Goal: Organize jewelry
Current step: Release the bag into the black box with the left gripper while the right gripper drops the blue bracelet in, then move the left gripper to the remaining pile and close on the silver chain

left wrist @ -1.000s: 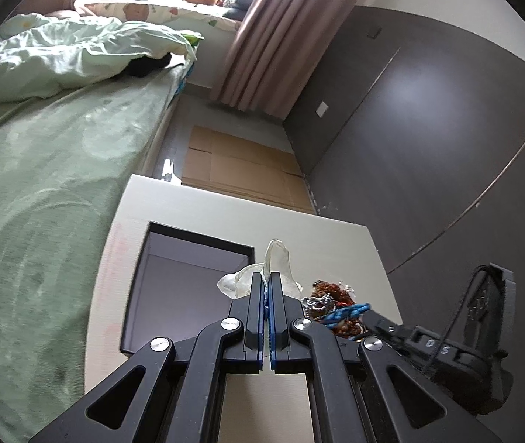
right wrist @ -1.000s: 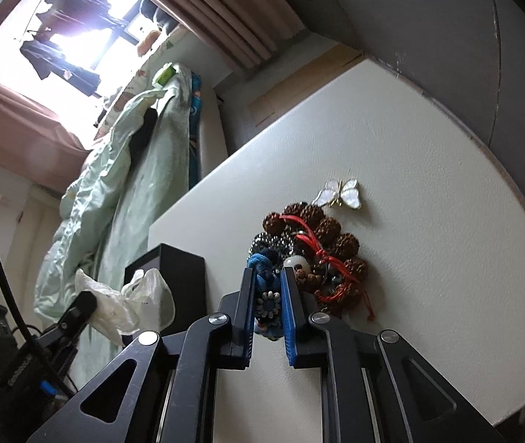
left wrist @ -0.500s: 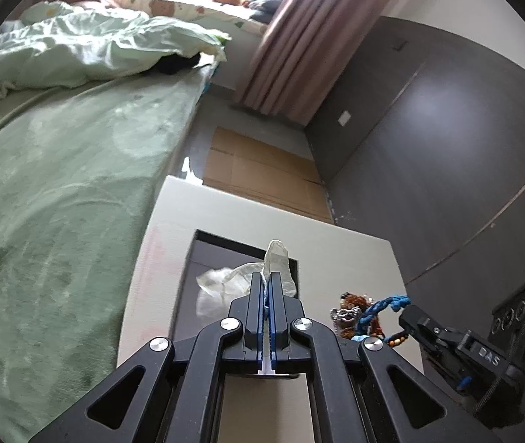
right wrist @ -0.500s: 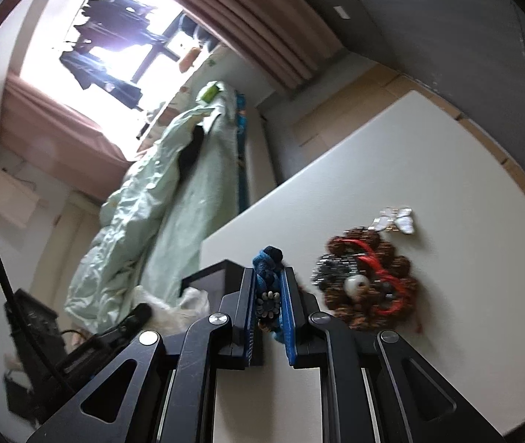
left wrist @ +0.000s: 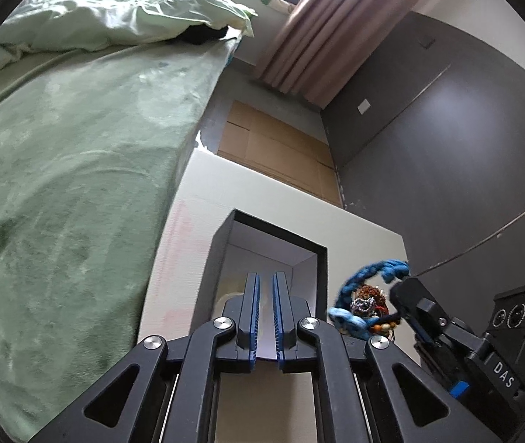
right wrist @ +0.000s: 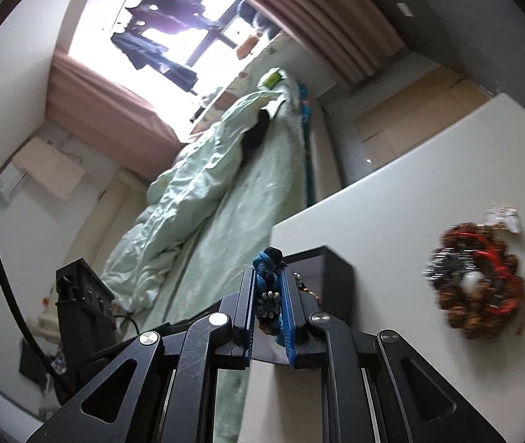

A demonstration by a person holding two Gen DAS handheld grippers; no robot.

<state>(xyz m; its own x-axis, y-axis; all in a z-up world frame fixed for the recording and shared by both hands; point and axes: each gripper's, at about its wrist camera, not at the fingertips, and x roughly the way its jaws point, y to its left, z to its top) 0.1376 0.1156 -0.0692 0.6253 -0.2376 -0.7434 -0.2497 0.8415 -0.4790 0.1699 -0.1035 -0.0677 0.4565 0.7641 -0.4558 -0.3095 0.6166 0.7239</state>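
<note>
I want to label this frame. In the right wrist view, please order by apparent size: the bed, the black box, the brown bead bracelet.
1. bed, clearly largest.
2. and 3. black box and brown bead bracelet look alike; the tongs hide part of the box, so no ranking.

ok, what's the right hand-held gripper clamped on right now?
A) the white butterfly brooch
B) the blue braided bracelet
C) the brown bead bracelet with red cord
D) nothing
B: the right hand-held gripper is shut on the blue braided bracelet, while the brown bead bracelet and the butterfly brooch lie on the white table.
</note>
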